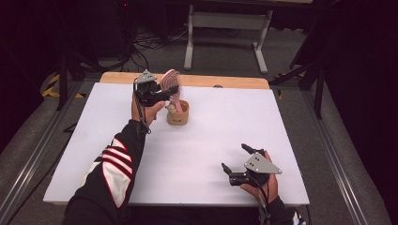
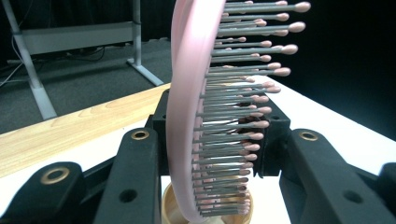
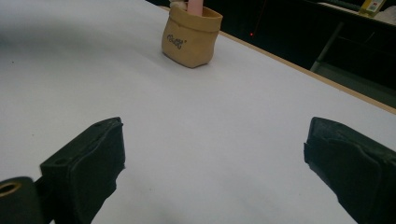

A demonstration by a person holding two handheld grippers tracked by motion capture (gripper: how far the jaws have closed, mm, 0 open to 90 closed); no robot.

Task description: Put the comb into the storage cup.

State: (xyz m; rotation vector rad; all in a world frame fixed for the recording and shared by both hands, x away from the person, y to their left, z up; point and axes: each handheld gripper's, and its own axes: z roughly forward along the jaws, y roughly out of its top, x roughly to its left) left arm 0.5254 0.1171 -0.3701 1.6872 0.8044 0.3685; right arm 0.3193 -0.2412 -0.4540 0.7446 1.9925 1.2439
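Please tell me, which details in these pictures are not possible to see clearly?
- Hairbrush handle: left gripper view, bottom edge cuts it; high view, inside the tan pot.
- Pot's print: right gripper view, too small.
- Pot's other contents: high view, too small.
- Left gripper pads' contact: high view, too small.

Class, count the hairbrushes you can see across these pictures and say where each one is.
1. A pink hairbrush stands with its handle in the tan pot at the back of the table, its head held between the left gripper's fingers.

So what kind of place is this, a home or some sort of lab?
Most likely a lab or recording studio, not a home: a bare white table ringed by dark curtains, cables on grey floor, a metal stand, and handheld grippers with cameras.
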